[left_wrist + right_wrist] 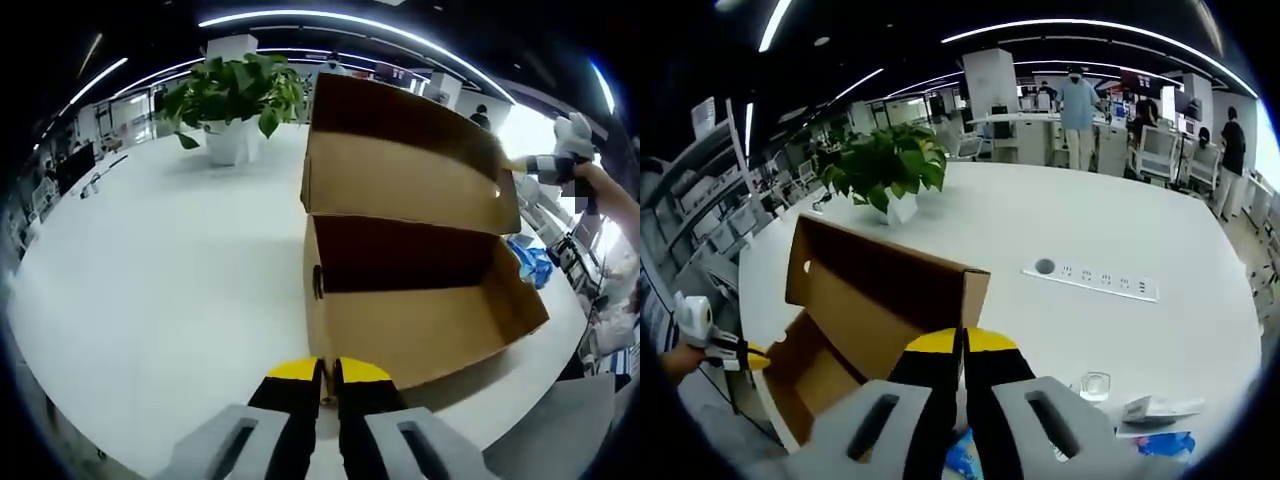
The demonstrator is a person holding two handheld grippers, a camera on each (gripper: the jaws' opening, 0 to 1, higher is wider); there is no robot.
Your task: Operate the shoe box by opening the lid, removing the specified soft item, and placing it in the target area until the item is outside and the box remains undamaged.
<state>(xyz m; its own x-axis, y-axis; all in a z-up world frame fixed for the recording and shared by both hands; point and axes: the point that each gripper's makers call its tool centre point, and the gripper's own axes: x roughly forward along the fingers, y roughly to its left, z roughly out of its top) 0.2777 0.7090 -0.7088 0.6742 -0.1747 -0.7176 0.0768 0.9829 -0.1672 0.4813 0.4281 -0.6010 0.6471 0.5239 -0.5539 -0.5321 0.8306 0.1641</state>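
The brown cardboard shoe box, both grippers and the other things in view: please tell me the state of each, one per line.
Brown cardboard shoe box: open, nothing visible inside.
Box lid: raised, standing upright.
Left gripper: jaws shut on the near wall of the box.
Right gripper: jaws shut; whether they hold anything cannot be told.
Potted green plant: upright on the white table.
Small clear glass: upright.

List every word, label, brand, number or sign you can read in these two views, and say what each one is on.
No text can be read in either view.
Shoe box: plain brown cardboard, no print showing.
Power strip set into the white table: no legible marking.
Small packets near the table edge: too small and blurred to read.
Screens and signs in the office behind: too far to read.
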